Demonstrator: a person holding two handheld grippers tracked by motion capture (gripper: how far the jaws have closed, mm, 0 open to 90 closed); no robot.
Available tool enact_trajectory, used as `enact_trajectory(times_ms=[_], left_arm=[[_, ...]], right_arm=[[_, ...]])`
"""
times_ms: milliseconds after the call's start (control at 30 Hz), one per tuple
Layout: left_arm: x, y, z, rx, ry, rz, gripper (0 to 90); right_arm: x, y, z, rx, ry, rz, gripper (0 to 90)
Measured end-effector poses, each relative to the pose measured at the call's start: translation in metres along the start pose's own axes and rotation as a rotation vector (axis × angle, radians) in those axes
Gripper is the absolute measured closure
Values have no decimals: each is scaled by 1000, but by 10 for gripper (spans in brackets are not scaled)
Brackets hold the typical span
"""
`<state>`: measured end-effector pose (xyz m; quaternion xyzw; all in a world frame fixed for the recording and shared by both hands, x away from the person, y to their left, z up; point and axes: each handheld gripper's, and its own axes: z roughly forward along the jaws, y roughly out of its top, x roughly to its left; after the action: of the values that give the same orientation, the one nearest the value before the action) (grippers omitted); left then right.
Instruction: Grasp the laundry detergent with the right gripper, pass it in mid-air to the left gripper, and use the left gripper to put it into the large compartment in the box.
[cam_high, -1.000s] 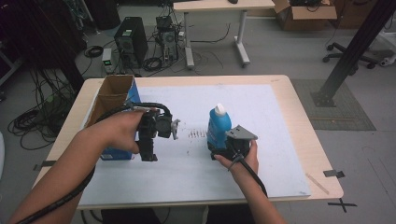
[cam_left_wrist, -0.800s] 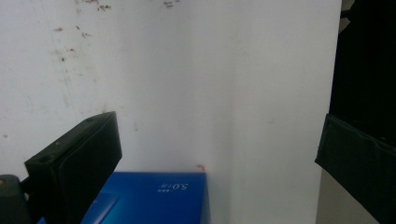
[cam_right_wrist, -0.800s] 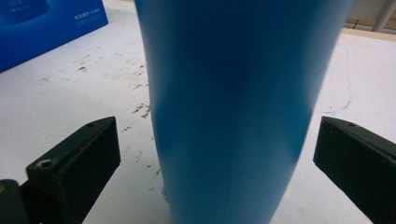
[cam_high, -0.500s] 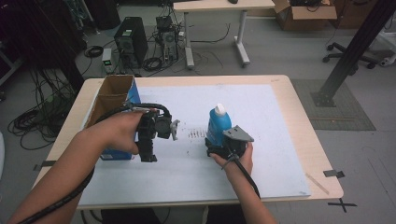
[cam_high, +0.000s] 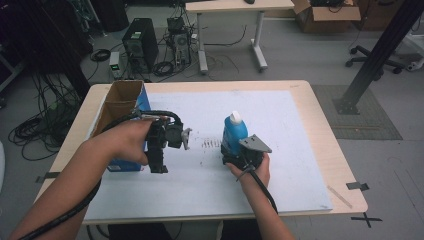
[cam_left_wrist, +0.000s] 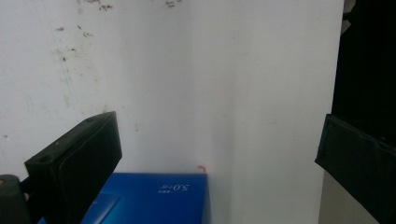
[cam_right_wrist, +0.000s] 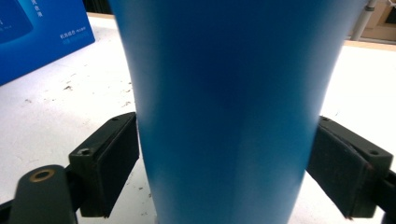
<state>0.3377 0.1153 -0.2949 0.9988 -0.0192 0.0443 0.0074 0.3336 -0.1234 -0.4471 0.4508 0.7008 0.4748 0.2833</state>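
So the right gripper (cam_high: 235, 156) is sitting low against the blue bottle (cam_high: 233, 134), which is standing upright on the white mat (cam_high: 280, 150) roughly in the middle of the table (cam_high: 320, 115). In the right gripper view the bottle's body (cam_right_wrist: 224, 107) is running straight up between the two black jaws, and both pads are pressing on its sides, so it's gripping the bottle; the jaws have just been closing in on it. The bottle's white cap (cam_high: 235, 117) is pointing up, and the grey three-cornered plate (cam_high: 255, 144) of the gripper is sitting just beside the bottle on the person's side.

The left gripper (cam_high: 159, 167) is hanging well to the left of the bottle, pointing down at the mat, right next to the blue cardboard box (cam_high: 125, 107). In the left gripper view its jaws are standing wide apart with nothing between them, just white mat and the blue box's edge (cam_left_wrist: 154, 198) at the bottom. The box is open at the top and is standing at the mat's left edge, well apart from the bottle. There are some dark scuff marks (cam_high: 212, 143) on the mat just left of the bottle.
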Motion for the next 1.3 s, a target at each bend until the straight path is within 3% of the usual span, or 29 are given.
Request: enact_trajectory(times_ms=[533, 1300], left_arm=[[0, -1, 2, -2, -5, -3, 4], [1, -1, 3, 1, -6, -7, 4]], right_arm=[[-2, -4, 4, 20, -11, 4, 271], [2, -7, 6, 1, -2, 0, 399]])
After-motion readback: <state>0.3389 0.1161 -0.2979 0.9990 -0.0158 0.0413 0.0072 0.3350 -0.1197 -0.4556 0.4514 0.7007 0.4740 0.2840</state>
